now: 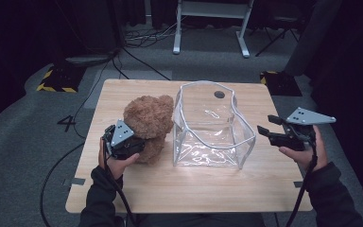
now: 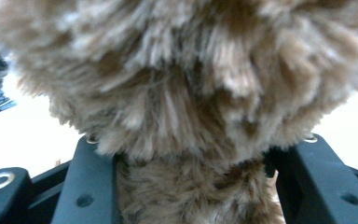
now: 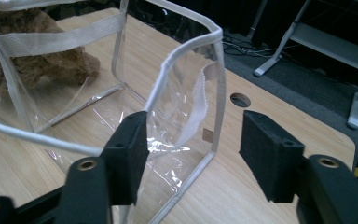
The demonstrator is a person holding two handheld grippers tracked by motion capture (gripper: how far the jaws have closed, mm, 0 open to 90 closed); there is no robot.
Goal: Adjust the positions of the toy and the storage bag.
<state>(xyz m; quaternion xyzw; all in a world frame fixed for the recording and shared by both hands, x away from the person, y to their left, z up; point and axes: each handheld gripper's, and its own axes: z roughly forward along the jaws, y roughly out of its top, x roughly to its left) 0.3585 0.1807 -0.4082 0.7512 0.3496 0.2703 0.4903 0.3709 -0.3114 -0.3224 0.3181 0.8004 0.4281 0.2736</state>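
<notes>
- Left tongs [image 1: 131,142] were pinching the teddy bear [image 1: 147,124] at centre-left of the high view; right tongs [image 1: 268,126] sat spread with nothing between them, off at the right.
- Risk, I reckoned: the floppy clear bag [image 1: 212,124] could tip or buckle when the bear dropped in unsupported.
- Bench [image 1: 123,189] had bare room at the bottom; the right edge was close.

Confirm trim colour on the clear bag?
White or pale grey trim edges the clear bag; the right gripper view shows it best.

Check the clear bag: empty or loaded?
Empty. The bag stands open-topped with only table showing through its walls; the teddy sits outside, beside it, in the left claw.
</notes>
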